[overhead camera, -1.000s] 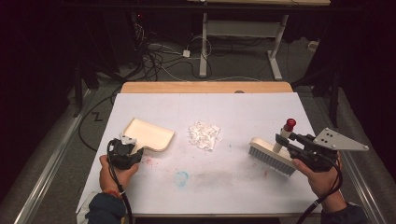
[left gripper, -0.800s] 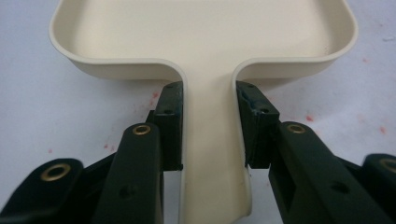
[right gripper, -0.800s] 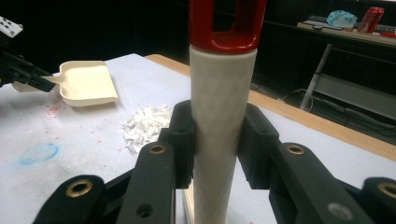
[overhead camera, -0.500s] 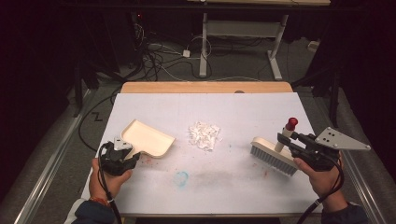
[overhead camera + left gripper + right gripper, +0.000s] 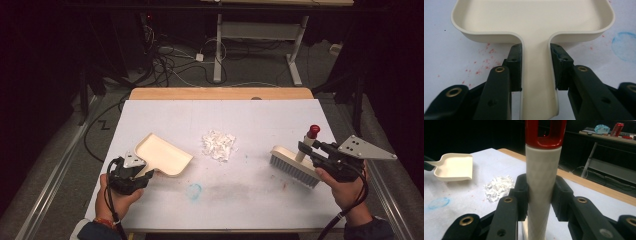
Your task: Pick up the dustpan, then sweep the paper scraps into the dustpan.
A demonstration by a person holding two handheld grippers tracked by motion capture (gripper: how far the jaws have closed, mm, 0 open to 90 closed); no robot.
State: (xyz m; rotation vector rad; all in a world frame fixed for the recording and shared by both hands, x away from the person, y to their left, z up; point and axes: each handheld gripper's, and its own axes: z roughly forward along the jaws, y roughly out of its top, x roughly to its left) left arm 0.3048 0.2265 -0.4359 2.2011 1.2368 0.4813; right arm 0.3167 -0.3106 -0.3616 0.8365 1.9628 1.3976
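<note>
From my seat, the left gripper (image 5: 535, 67) has its black jaws pinching the flat cream plastic handle of the shallow cream dustpan (image 5: 162, 155); in the left gripper view the pan's far lip is cut off by the top edge and the handle's end runs out at the bottom, so I cannot see its full length. In the high view my left hand (image 5: 117, 197) hides most of that handle. Compared with a second ago, the pan and left gripper have slid outward toward the table's left edge, the pan now turned with its mouth facing the heap; the right side has kept its place. The right gripper (image 5: 541, 195) is clamped on the round, faintly cross-hatched cream handle of the white-bristled hand brush (image 5: 295, 167), whose glossy red loop cap is clipped by the top of the right gripper view, and whose bristles are hidden below the jaws there. The brush stands bristles-down on the white paper-covered table (image 5: 220, 117). Between pan and brush lies the small heap of shredded white paper scraps (image 5: 218, 145), apart from both. A smudged blue ring (image 5: 194, 190) and red flecks mark the paper nearer me.
</note>
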